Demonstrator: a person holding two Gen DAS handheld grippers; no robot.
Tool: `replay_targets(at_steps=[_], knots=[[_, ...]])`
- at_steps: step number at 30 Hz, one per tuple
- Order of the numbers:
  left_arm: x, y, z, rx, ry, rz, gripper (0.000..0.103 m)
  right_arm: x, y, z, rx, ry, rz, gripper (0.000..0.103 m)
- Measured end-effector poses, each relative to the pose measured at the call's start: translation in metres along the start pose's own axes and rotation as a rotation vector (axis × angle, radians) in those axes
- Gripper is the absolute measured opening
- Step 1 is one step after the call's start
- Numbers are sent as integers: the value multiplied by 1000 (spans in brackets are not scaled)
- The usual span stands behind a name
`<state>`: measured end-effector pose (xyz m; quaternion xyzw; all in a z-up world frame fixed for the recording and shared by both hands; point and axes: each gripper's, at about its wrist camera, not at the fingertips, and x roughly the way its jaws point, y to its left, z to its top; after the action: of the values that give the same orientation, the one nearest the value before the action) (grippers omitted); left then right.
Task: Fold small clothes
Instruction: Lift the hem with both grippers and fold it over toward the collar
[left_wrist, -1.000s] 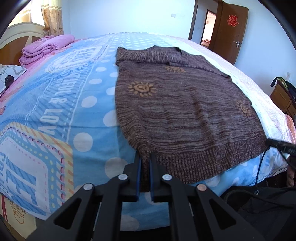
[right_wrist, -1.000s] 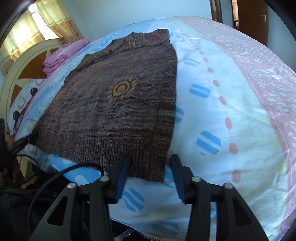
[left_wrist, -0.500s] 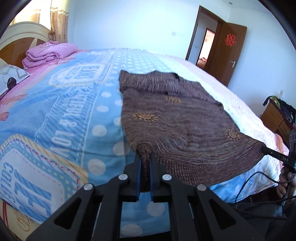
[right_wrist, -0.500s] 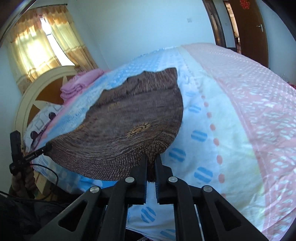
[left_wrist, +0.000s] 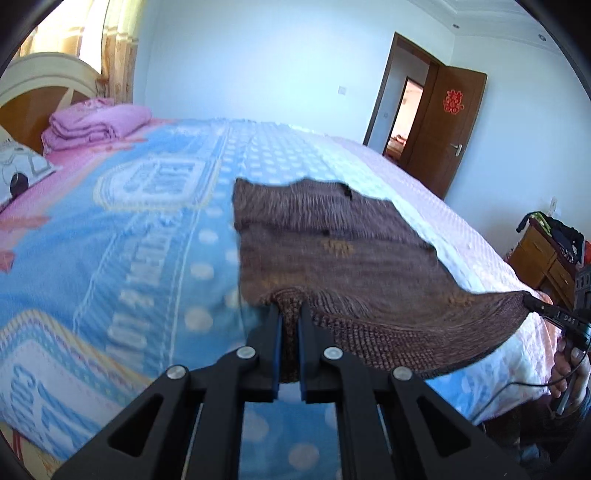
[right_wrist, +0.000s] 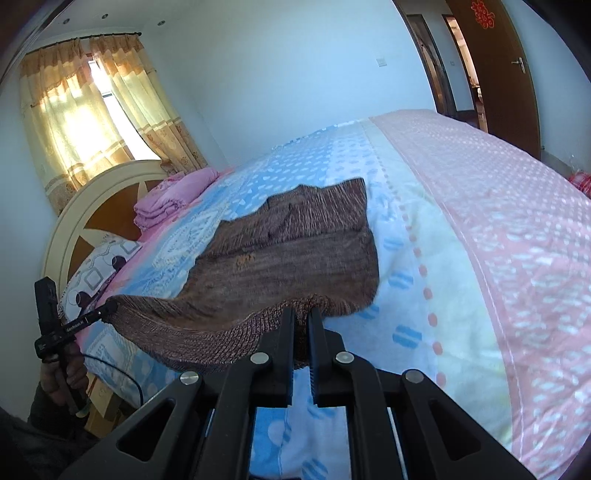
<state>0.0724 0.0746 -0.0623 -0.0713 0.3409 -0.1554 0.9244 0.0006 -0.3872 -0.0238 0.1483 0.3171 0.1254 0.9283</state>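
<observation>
A brown knitted sweater (left_wrist: 332, 251) lies on the bed, its ribbed hem raised off the cover. My left gripper (left_wrist: 290, 314) is shut on the hem's left corner. In the right wrist view the same sweater (right_wrist: 295, 254) shows, and my right gripper (right_wrist: 303, 317) is shut on the hem's right corner. The hem sags in a curve between the two grips. The neck end still rests on the bedcover. Each view shows the other gripper at the far corner, the right gripper (left_wrist: 532, 304) here and the left gripper (right_wrist: 107, 308) there.
The bed has a blue, white and pink patterned cover (left_wrist: 129, 240). A folded pink blanket (left_wrist: 96, 125) and a pillow (left_wrist: 18, 177) lie by the headboard (right_wrist: 92, 206). A wooden cabinet (left_wrist: 543, 258) stands to the right, an open brown door (left_wrist: 450, 125) beyond.
The right gripper closed on the hem's right corner. Both grippers then rose, lifting the near hem off the bed, so the sweater's front part now hangs in the air.
</observation>
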Motion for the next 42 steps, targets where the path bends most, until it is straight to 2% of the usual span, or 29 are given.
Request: replay_targets(at_steps=[12,20,29,34,38,42], knots=[[21,13,75,-17,-88,24,7,26,15,101,-34,-132,-5,6],[68,9,130,7,-94,51,7,70,3,151,-26,-133,-39,6],[134,15,156,25,-22,94,8,142,-23,186,-1,-59,-82,6],[180,20,175,27,38,116,8,200,-44,203,28,11,-111,6],[221,28,183,35,90,140,8,256,-64,209,54,99,-140,6],[267,41,180,27,158,175,8,317,-80,204,20,235,-197,6]])
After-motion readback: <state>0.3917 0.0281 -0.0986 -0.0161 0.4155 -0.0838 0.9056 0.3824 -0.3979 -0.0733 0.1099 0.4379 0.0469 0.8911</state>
